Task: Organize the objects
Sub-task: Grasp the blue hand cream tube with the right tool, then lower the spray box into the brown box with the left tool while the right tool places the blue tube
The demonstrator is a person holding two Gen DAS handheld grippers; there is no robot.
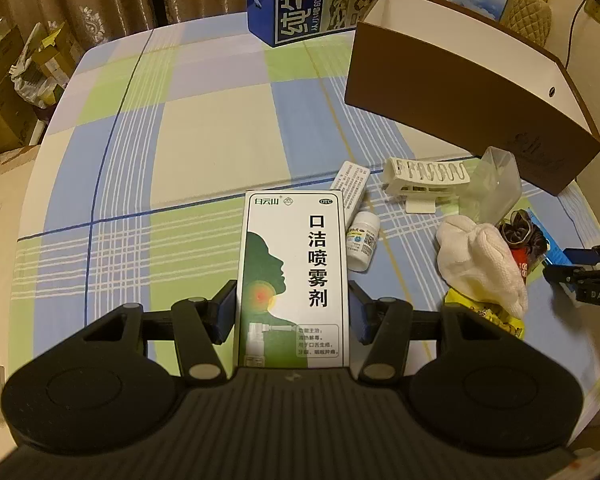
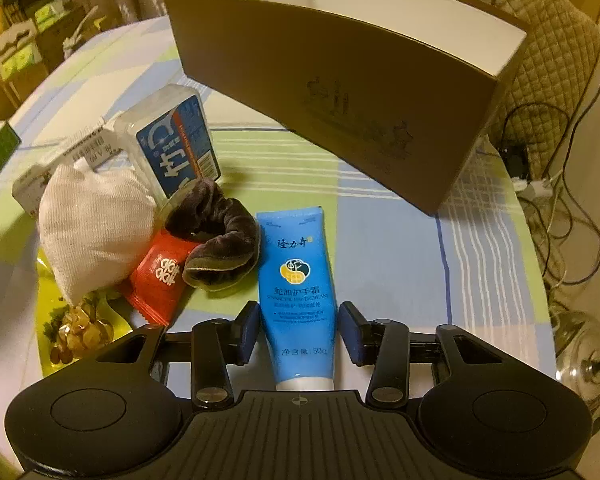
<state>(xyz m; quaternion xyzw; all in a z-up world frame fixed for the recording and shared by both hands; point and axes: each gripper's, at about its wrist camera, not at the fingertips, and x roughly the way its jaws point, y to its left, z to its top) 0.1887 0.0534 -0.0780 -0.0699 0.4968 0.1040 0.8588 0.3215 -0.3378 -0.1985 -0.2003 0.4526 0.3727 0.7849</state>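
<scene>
Left tongs (image 1: pixel 292 312): blue pads pressed against both long sides of a white and green spray carton (image 1: pixel 294 276), tall and narrow, printed with a dark green head silhouette, a red spot at the throat and a column of black characters. The carton stands lengthwise between the pads, its far end pointing out over the checked tabletop (image 1: pixel 204 136). Whether it is lifted clear of the cloth cannot be told.

Right tongs (image 2: pixel 299 332): pads stand partly open on either side of a blue hand cream tube (image 2: pixel 300 300), a narrow gap showing at each side, so nothing is gripped. The tube lies flat on the tabletop, white cap end toward the camera, crimped end pointing toward the brown box (image 2: pixel 340 92). Yellow and dark round logo on its face, white print below.

Brown box: open-topped, white inside, standing well beyond both tongs at the far right of the tabletop.

Loose pile left of the tube, right wrist view: dark velvet scrunchie (image 2: pixel 220 236) touching the tube's side, red snack packet (image 2: pixel 160 276) partly under it, white cloth pouch (image 2: pixel 92 232) resting on a yellow packet (image 2: pixel 72 328), clear floss-pick case (image 2: pixel 172 140) with blue label behind.

Left wrist view also shows a small white pill bottle (image 1: pixel 363 240) lying just beside the carton, and a white hair claw (image 1: pixel 424 180) beyond it.
</scene>
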